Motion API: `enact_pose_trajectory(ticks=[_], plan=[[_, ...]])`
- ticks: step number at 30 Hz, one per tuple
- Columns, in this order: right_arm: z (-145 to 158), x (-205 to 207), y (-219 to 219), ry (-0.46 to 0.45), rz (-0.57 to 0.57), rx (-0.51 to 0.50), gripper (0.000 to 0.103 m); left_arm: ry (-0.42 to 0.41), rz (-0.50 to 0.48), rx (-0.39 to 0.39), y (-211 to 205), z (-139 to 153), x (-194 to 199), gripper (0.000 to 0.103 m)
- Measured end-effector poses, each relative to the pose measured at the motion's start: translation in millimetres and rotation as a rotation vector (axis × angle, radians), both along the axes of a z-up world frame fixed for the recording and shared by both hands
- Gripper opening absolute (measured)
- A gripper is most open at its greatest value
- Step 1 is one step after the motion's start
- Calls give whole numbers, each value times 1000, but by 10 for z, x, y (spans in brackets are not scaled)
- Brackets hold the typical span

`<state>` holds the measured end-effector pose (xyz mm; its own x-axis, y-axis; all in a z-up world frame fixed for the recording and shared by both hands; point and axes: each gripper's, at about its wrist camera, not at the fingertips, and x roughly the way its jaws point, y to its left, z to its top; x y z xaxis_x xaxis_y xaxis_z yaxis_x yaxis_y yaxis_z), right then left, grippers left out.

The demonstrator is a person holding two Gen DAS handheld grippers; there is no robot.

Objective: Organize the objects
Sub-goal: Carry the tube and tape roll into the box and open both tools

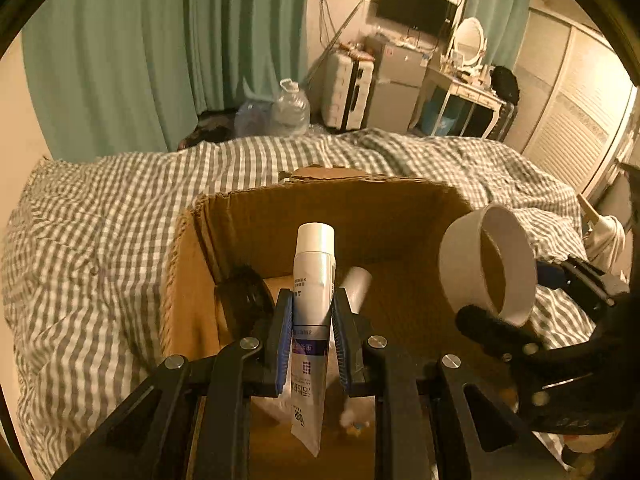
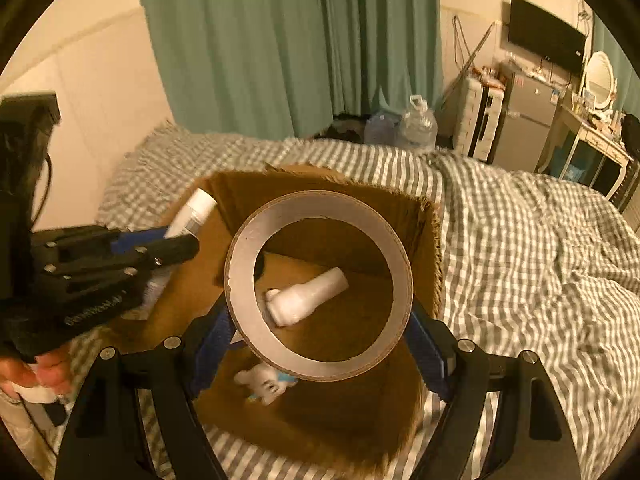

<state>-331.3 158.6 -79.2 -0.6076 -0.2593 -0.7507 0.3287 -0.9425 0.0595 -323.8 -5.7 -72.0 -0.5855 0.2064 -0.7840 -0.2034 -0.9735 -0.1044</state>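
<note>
An open cardboard box [image 1: 256, 216] sits on the checked bed; it also shows in the right wrist view [image 2: 430, 236]. My left gripper [image 1: 311, 312] is shut on a white tube with a purple label [image 1: 311, 280], cap pointing forward, held over the box; this tube also shows at the left in the right wrist view [image 2: 192, 214]. My right gripper [image 2: 320, 320] is shut on a roll of tape [image 2: 244, 300], held over the box; the roll shows at the right in the left wrist view [image 1: 460, 264]. Inside the box lie a white bottle [image 2: 308, 298], a small white toy [image 2: 264, 386] and a dark round object [image 1: 244, 292].
The grey-and-white checked bedspread [image 1: 100, 240] surrounds the box. Behind the bed stand green curtains [image 1: 160, 48], a water jug [image 1: 290, 110], a suitcase [image 1: 346, 88], a small fridge [image 1: 396, 84] and a dressing table with a mirror [image 1: 468, 76].
</note>
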Motion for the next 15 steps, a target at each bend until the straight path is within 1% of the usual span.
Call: enact_pose_trajectory(ticks=[4, 6, 9, 11, 13, 14, 15], plan=[[-280, -308, -22, -48, 14, 40, 79, -43, -20, -20, 51, -186, -328, 19], [-344, -405, -25, -54, 25, 46, 79, -54, -33, -34, 91, -246, -407, 19], [-378, -447, 12, -46, 31, 31, 81, -57, -48, -43, 136, -307, -480, 19], [-374, -433, 41, -43, 36, 11, 81, -63, -56, -11, 114, -336, -489, 22], [-349, -411, 51, -40, 44, 0, 82, -78, -41, 33, 79, -354, -520, 27], [-352, -406, 58, -36, 42, -3, 84, -76, -32, 37, 64, -352, -514, 33], [-348, -393, 59, -36, 44, -5, 86, -71, -17, 38, 45, -345, -508, 53]])
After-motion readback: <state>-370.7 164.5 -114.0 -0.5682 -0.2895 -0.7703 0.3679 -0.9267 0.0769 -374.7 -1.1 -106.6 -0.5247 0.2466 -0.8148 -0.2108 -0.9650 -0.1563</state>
